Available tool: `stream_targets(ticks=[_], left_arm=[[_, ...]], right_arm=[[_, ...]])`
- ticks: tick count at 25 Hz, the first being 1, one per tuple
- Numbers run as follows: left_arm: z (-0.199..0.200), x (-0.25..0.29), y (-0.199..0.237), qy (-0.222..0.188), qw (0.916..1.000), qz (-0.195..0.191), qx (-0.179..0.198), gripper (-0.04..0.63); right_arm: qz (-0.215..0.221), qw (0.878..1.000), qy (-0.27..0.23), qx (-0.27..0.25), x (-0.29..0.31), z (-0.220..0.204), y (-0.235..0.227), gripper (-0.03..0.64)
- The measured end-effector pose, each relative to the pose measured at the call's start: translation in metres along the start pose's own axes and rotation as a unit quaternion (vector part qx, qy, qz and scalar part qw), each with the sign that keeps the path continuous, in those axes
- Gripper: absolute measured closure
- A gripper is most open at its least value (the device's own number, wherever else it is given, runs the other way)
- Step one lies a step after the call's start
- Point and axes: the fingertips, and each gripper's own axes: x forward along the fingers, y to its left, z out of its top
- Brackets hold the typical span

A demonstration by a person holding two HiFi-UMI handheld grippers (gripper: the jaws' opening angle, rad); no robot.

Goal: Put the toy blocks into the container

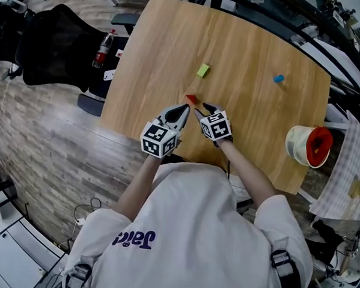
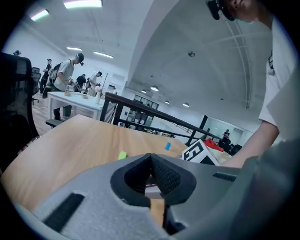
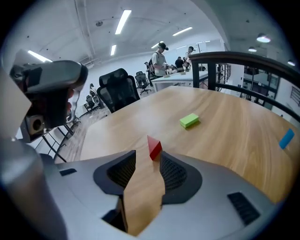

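Head view: nothing's in yet. Red triangular block (image 1: 191, 99), green block (image 1: 202, 70) and blue block (image 1: 278, 79) sit on the wooden desk (image 1: 247, 132), white container (image 1: 295, 145) well apart. Right tool (image 1: 200, 111) gapes just behind red; left tool (image 1: 185, 109) is closed, empty.

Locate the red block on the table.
In the head view the red block lies by the near edge of the table, about mid-picture, just ahead of the open right hand-held gripper; the green block is farther out.
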Motion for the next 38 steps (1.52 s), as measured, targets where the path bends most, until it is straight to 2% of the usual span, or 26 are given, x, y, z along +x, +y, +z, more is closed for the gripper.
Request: stream_targets(ticks=[9,15,19,29,34,38], left_arm=[[-0.008,-0.032,0.047,-0.006,0.998,0.054,-0.031,0.589],[-0.016,-0.033,0.053,-0.006,0.9977,0.056,-0.038,0.589],[-0.013,-0.031,0.05,-0.006,0.9981,0.048,-0.039,0.589],[0.001,-0.006,0.018,-0.005,0.9998,-0.007,-0.017,0.589],[0.004,0.017,-0.018,0.009,0.9983,-0.057,0.008,0.589],[0.005,0.042,-0.056,0.024,0.9934,-0.107,0.032,0.589]], right_arm=[[-0.057,0.998,0.035,0.008,0.068,0.015,-0.005,0.449],[-0.069,0.997,0.029,0.002,0.085,0.018,-0.01,0.465],[-0.069,0.997,0.036,0.001,0.075,0.019,-0.012,0.468],[-0.094,0.995,-0.012,0.017,0.001,0.024,-0.031,0.477],[-0.12,0.991,-0.04,0.04,-0.052,0.012,-0.045,0.479],[-0.139,0.987,-0.066,0.054,-0.102,0.004,-0.056,0.479]])
